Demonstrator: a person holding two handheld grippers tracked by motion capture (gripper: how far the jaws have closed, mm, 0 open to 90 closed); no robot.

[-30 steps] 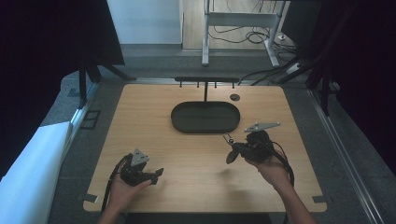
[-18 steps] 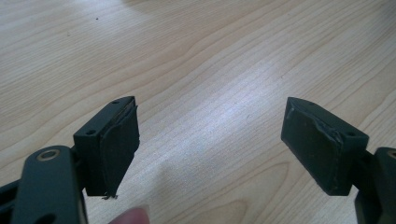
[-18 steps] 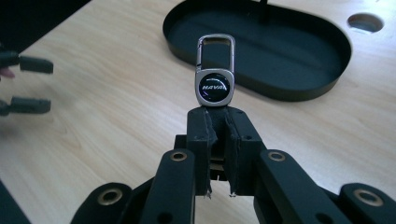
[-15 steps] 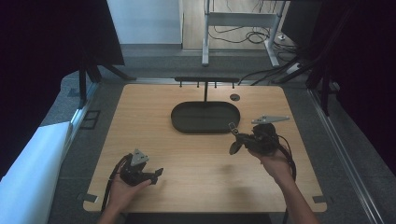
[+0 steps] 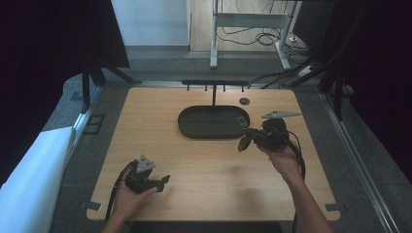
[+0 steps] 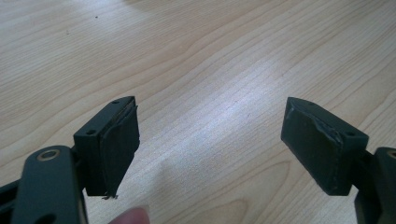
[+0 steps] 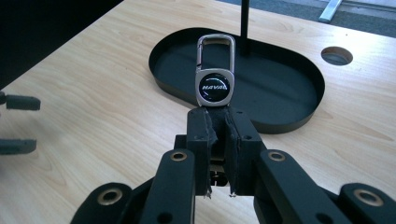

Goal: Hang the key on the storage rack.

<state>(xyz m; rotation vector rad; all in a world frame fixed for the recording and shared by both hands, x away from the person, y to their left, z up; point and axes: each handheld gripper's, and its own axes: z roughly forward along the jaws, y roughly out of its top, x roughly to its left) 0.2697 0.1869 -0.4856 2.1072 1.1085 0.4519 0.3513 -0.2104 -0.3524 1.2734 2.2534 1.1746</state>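
My right gripper (image 7: 219, 116) is shut on the bottom edge of a silver keychain (image 7: 214, 70) with a carabiner clip and a round black emblem. It holds the keychain upright just over the near right rim of a black oval tray (image 7: 289, 112). In the high view the right gripper (image 5: 248, 130) is at the tray's (image 5: 187, 127) right end, and the keychain (image 5: 241, 121) shows as a small pale piece. My left gripper (image 6: 210, 135) is open with nothing between its jaws, low over bare wood. It sits near the table's front left (image 5: 165, 180).
A thin black pole (image 7: 243, 28) rises from the tray to a horizontal bar with small hooks (image 5: 214, 83). A round hole (image 5: 244, 101) lies in the tabletop behind the tray. Dark curtains flank the table, and cables lie on the floor beyond.
My right gripper has carried the keychain away from the person, up to the tray's right end. The left gripper has stayed where it was.
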